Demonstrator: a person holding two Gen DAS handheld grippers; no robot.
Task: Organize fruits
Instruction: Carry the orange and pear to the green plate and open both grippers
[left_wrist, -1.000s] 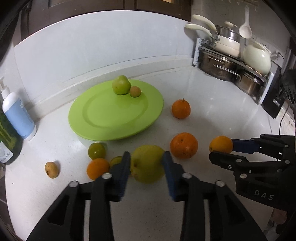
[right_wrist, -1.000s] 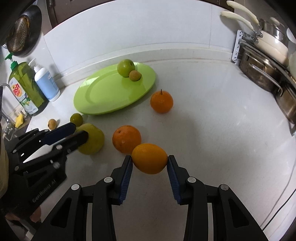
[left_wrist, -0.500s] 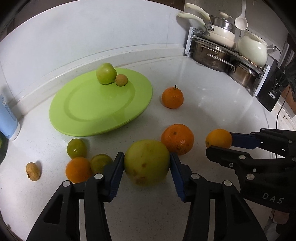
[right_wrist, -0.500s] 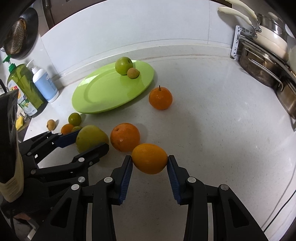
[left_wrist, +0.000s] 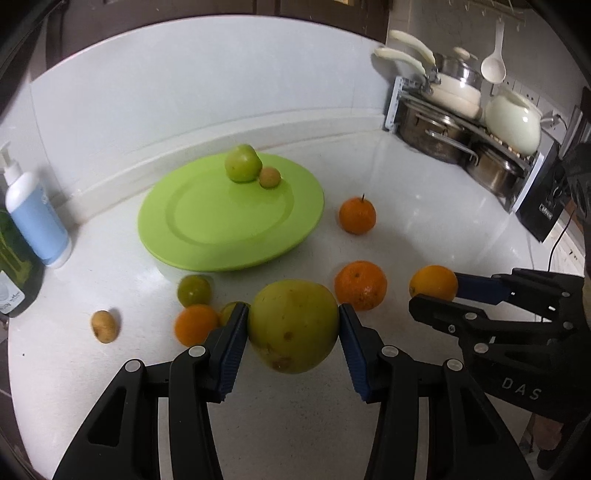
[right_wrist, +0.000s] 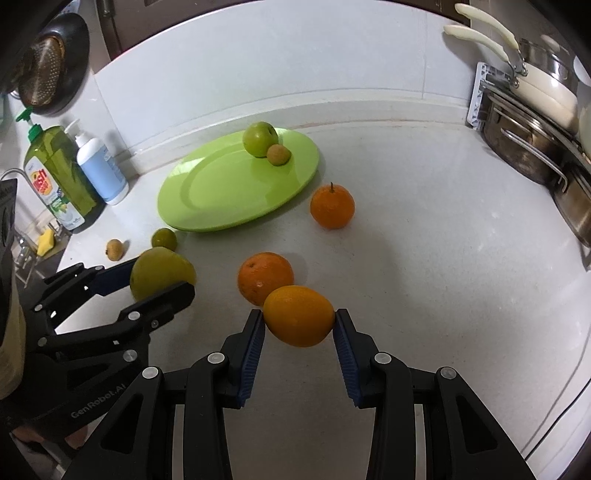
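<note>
Countertop (left_wrist: 424, 177), white and speckled, meets a white backsplash; pots (left_wrist: 436, 129) stack right of the green plate (left_wrist: 207, 236), bottles (left_wrist: 35, 221) left. Before the plate, the left gripper (left_wrist: 293, 325) pinches a pear (left_wrist: 293, 326), the right gripper (right_wrist: 299, 321) an orange (right_wrist: 299, 315). A green fruit (left_wrist: 231, 308) hides behind the left finger.

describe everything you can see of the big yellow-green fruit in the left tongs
The large round yellow-green fruit has smooth, matte skin with several brown blemishes low on its front. It sits clamped between the blue ribbed pads of the left tongs, one pad on each side. It looks whole and undamaged, and nothing but the pads visibly touches it. In the right wrist view it lies left of the loose oranges, in front of the oval lime-green plate.
</note>
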